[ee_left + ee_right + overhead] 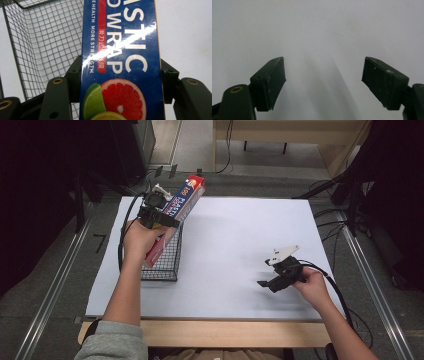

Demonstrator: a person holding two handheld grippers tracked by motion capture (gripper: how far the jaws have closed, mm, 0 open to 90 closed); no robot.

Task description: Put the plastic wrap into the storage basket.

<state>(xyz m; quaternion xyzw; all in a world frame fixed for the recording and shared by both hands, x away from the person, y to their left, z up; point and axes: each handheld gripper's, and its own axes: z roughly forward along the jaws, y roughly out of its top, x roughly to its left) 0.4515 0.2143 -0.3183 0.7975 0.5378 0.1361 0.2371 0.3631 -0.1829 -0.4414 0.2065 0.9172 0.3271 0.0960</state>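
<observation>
The left tongs [159,215], at the upper left of the high view, are clamped on a long blue-and-red cardboard box of plastic wrap [176,217]. Its lower end sits in the black wire mesh basket [170,262]; its long axis tilts toward the frame's upper right. Lowering it well likely means keeping that end inside the rim. The right tongs [272,279] stand apart, empty, over the white table [240,235].

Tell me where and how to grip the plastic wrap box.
Grip the plastic wrap box across its narrow width at mid-length, jaws on the two long side faces, much as the left gripper holds it now. The box is long, flat-sided and tilted over the wire basket, so coming square to its printed face probably gives the pads parallel surfaces and keeps it balanced.
</observation>
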